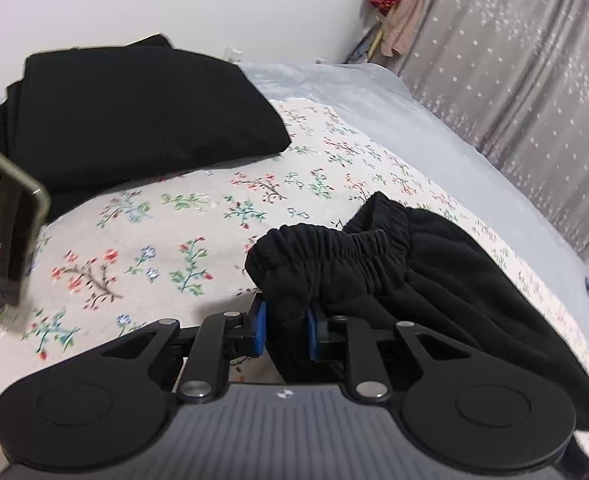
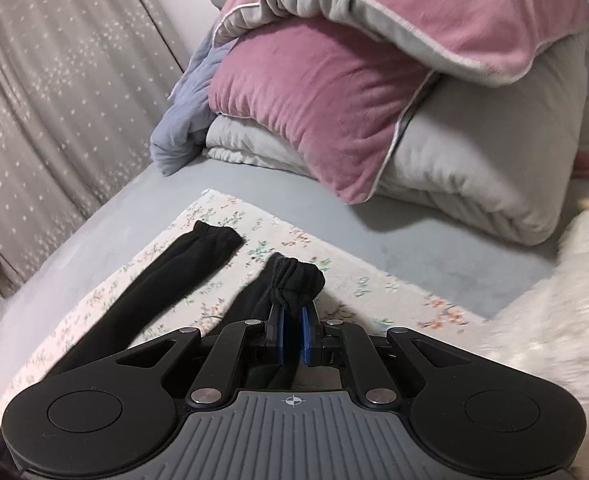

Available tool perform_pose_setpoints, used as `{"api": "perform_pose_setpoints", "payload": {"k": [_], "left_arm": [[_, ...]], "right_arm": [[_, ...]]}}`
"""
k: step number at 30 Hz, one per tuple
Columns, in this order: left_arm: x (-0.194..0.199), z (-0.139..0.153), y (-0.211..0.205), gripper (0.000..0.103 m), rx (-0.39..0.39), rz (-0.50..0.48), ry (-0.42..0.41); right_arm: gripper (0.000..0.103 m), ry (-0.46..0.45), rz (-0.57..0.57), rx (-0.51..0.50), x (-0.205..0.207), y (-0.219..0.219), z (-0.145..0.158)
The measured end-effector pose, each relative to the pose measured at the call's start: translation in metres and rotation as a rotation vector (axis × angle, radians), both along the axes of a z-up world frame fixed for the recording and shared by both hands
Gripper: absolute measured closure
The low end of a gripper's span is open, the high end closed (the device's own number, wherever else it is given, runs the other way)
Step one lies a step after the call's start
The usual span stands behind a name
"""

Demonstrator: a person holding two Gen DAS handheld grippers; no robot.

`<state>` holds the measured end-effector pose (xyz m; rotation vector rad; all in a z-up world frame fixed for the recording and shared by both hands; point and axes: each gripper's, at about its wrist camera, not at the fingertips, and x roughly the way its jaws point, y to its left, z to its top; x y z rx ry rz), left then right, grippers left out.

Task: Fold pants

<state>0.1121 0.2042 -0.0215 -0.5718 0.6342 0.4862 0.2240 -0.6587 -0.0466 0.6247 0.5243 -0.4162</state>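
Left wrist view: the left hand-held gripper (image 1: 286, 330) has its blue pads closed partway on a bunch of black fabric just below the waistband (image 1: 326, 244) of the pants (image 1: 434, 280). The elastic edge stands up in front of the fingers and the rest of the garment drapes off to the right over the floral mat (image 1: 174, 232). Gripping at the waist corner looks like a way to control the top end of the pants while the other end is handled.

Right wrist view: the right hand-held gripper (image 2: 292, 334) is nearly closed, pinching the gathered cuff (image 2: 294, 276) of one leg, which bunches up just past the fingertips. The other leg (image 2: 166, 276) lies flat on the mat, apart from the held one, its cuff pointing toward the pillows (image 2: 314, 120) and quilt (image 2: 474, 168) piled at the head of the bed (image 2: 414, 240). Holding the cuff suggests that leg is to be laid over its twin, or the bottom brought up to the waist; which one I cannot tell.

So the pants run between the two grippers, one end in each, the middle resting on the mat. Beyond the left gripper, well apart, a folded black garment (image 1: 142, 112) sits on the mat, likely a finished piece. A phone (image 1: 10, 216) stands at the left edge, and grey curtains (image 1: 514, 80) hang past the bed.
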Motion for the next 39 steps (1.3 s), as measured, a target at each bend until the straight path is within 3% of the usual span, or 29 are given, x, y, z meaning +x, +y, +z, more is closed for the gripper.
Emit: {"api": "perform_pose_setpoints", "payload": {"k": [5, 7, 9, 11, 14, 16, 19, 21, 23, 27, 33, 35, 38, 39], "left_arm": [[-0.009, -0.002, 0.006, 0.09, -0.033, 0.042, -0.005], [-0.013, 0.001, 0.004, 0.09, -0.029, 0.043, -0.012], [-0.015, 0.003, 0.0, 0.09, -0.006, 0.038, -0.008], [-0.012, -0.003, -0.004, 0.09, 0.018, 0.028, 0.037], [-0.005, -0.022, -0.01, 0.089, 0.002, 0.011, 0.125], [-0.003, -0.026, -0.02, 0.088, 0.068, -0.019, 0.153], [0.002, -0.026, -0.033, 0.078, 0.174, -0.047, 0.191], [0.002, -0.026, -0.031, 0.066, 0.174, -0.036, 0.2], [-0.001, -0.025, -0.027, 0.059, 0.161, -0.023, 0.206], [-0.009, -0.013, -0.019, 0.047, 0.143, 0.021, 0.187], [0.003, 0.012, -0.022, 0.038, 0.248, 0.057, 0.128], [0.021, 0.015, -0.023, 0.036, 0.25, 0.022, 0.098], [0.053, 0.014, -0.026, 0.02, 0.258, -0.075, 0.059], [0.063, 0.013, -0.026, 0.019, 0.27, -0.089, 0.05]], "right_arm": [[0.096, 0.041, 0.014, 0.002, -0.012, -0.009, -0.006], [0.096, -0.012, 0.017, 0.031, -0.024, -0.011, 0.004], [0.096, -0.056, 0.027, -0.006, -0.037, -0.003, 0.016], [0.096, -0.023, 0.014, -0.047, -0.041, 0.0, 0.017], [0.096, 0.074, -0.049, -0.008, -0.039, -0.011, 0.003], [0.096, 0.059, -0.077, 0.014, -0.045, -0.014, 0.005], [0.094, 0.097, -0.054, -0.042, -0.042, -0.004, 0.006], [0.089, 0.199, -0.02, -0.075, -0.028, 0.003, -0.005], [0.089, 0.246, -0.053, -0.035, -0.025, -0.006, -0.016], [0.085, 0.204, -0.102, -0.005, -0.027, -0.013, -0.012], [0.081, 0.185, -0.258, -0.258, -0.019, 0.005, 0.009], [0.067, 0.167, -0.223, -0.244, -0.01, 0.006, 0.008], [0.064, 0.163, -0.109, -0.16, 0.014, 0.012, -0.001], [0.064, 0.162, -0.079, -0.143, 0.025, 0.016, -0.004]]}}
